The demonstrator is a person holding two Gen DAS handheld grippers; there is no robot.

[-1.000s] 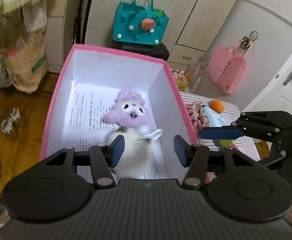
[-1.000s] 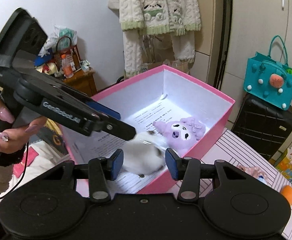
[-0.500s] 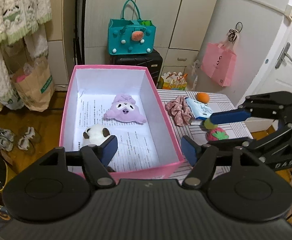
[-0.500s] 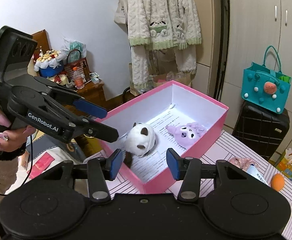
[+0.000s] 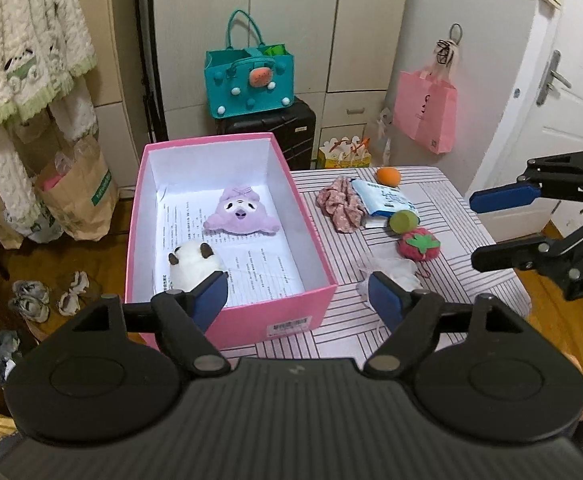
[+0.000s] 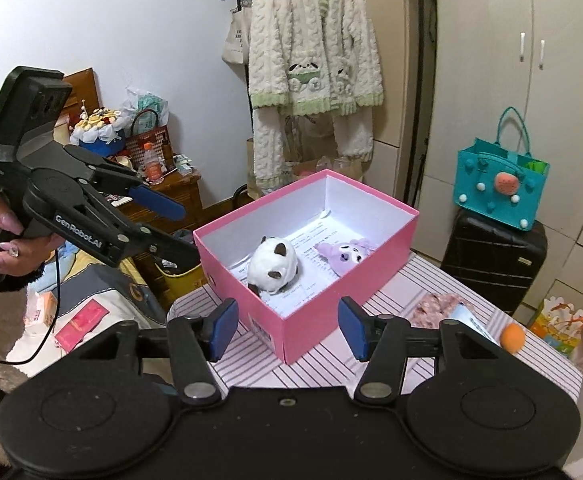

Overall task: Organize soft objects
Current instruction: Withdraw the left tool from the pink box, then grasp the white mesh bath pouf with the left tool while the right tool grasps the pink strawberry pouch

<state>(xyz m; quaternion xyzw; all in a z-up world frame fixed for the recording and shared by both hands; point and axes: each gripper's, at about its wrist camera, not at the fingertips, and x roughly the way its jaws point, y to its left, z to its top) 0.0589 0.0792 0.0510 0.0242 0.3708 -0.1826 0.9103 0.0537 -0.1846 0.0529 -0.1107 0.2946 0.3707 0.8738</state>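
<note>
A pink box (image 5: 311, 312) (image 6: 315, 312) stands on the striped table. Inside lie a purple plush (image 5: 238, 212) (image 6: 345, 252) and a white panda plush (image 5: 193, 262) (image 6: 273, 266). On the table to the right lie a floral scrunchie (image 5: 341, 206) (image 6: 437, 306), a red strawberry plush (image 5: 418, 244), a white fluffy item (image 5: 393, 270), a green ball (image 5: 403, 221) and an orange ball (image 5: 388, 176) (image 6: 512, 337). My left gripper (image 5: 297, 300) (image 6: 171, 226) is open, above the box's near end. My right gripper (image 6: 285, 326) (image 5: 475, 230) is open, above the table's near corner.
A blue tissue pack (image 5: 383, 200) lies by the scrunchie. A teal bag (image 5: 249, 80) sits on a black suitcase (image 5: 275, 128) behind the table. A pink bag (image 5: 425, 116) hangs at right. Paper bags (image 5: 77, 196) and shoes (image 5: 31, 298) are on the floor at left.
Both grippers pulled back and up from the box. The panda plush, between the left fingers a second ago, now lies loose in the box beside the purple plush.
</note>
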